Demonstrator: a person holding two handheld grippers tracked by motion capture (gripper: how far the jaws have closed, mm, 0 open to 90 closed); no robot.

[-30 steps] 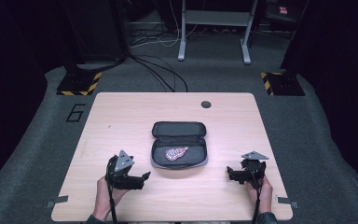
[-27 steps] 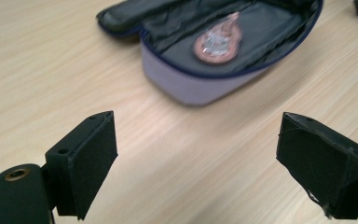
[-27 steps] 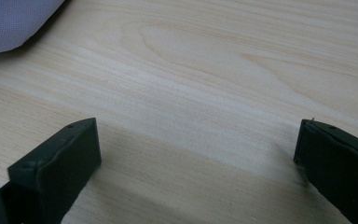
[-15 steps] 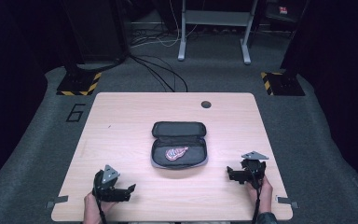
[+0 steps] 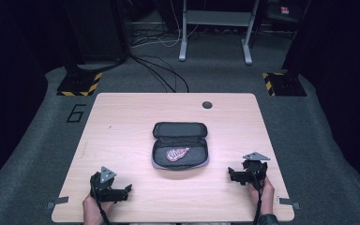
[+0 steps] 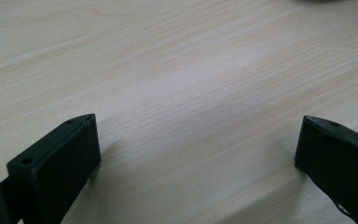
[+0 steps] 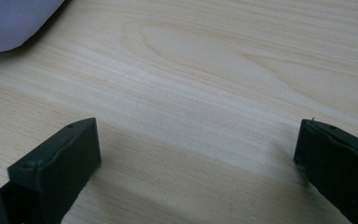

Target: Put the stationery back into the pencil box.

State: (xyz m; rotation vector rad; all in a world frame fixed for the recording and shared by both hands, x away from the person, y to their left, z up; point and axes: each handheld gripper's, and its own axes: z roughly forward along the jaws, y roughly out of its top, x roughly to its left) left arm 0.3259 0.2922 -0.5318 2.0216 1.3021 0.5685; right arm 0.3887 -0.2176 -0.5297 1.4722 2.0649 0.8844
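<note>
Claw views (image 6: 198,154) miss the open case (image 5: 180,145) seen from above.

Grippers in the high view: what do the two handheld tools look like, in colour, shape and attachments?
Both are black, blocky tools. The left claw and the right claw each carry a grey three-cornered plate on top and trail a thin black cable toward the person. Up close, the jaws are matte black rectangular blocks with small holes near the tips. No sleeves are clearly visible.
</note>
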